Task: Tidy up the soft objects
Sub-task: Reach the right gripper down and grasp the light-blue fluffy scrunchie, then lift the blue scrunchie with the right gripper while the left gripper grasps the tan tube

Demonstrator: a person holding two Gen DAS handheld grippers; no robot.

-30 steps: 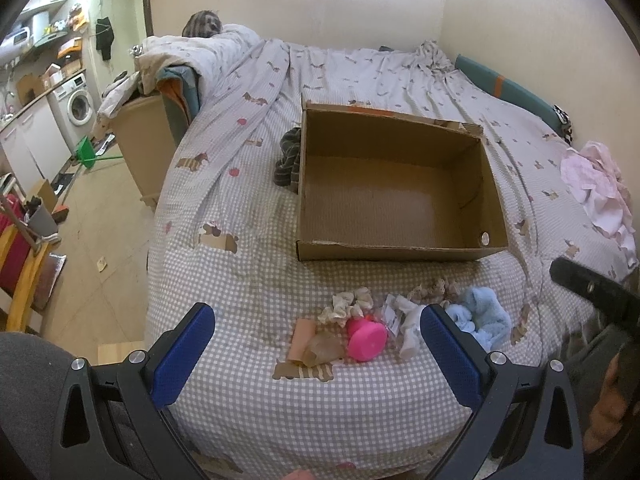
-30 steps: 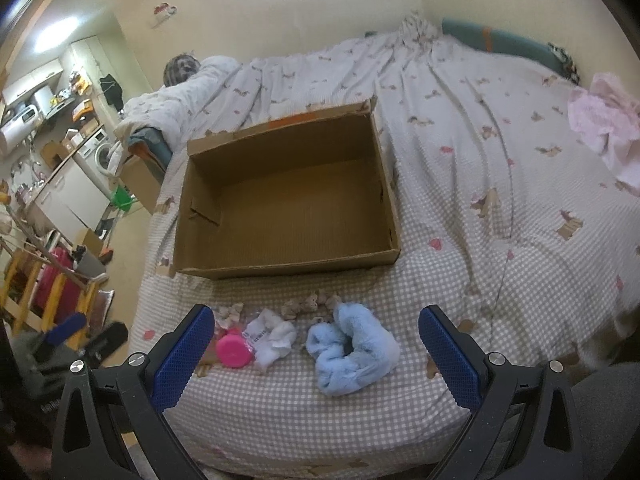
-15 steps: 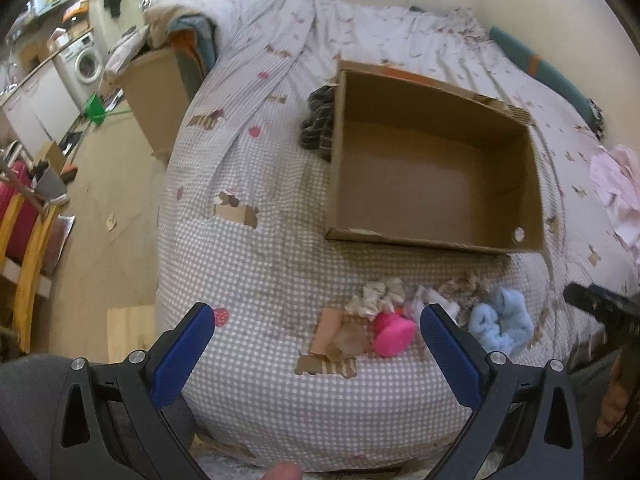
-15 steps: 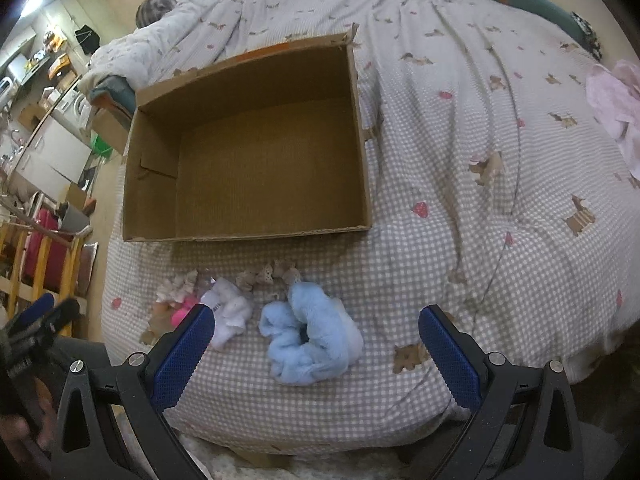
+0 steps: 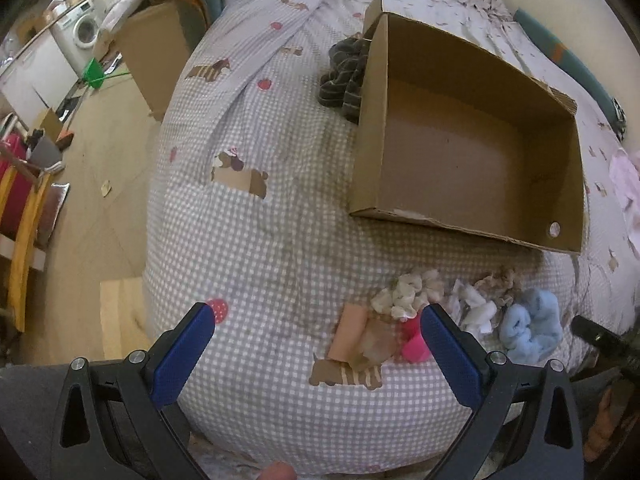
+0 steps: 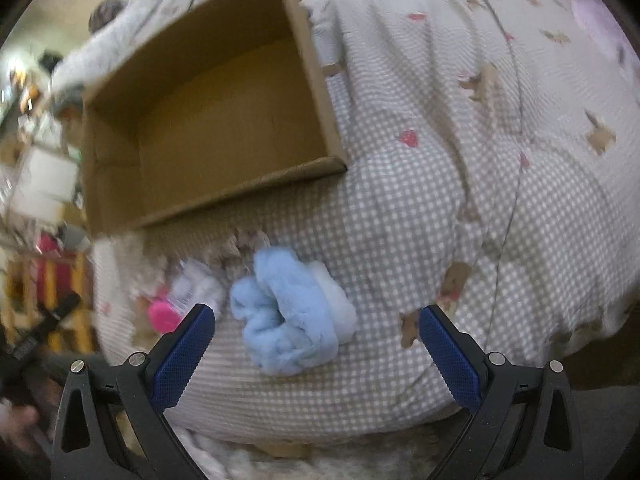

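Your right gripper (image 6: pixel 316 344) is spread wide and empty, poised just short of the blue fluff (image 6: pixel 292 312), which sits framed between the jaws — lined up, I judge, for a first pick. Your left gripper (image 5: pixel 316 344) is likewise apart, holding nothing, with the pink item (image 5: pixel 416 346) beside its right finger. The soft pieces — blue fluff, white wad (image 5: pixel 474 308), beige scrunchie (image 5: pixel 408 292) — lie in a row just in front of the box (image 5: pixel 556 236). The box is open and bare inside, evidently the destination. Dark socks (image 5: pixel 344 80) rest against the box's far left side, apart from the row.
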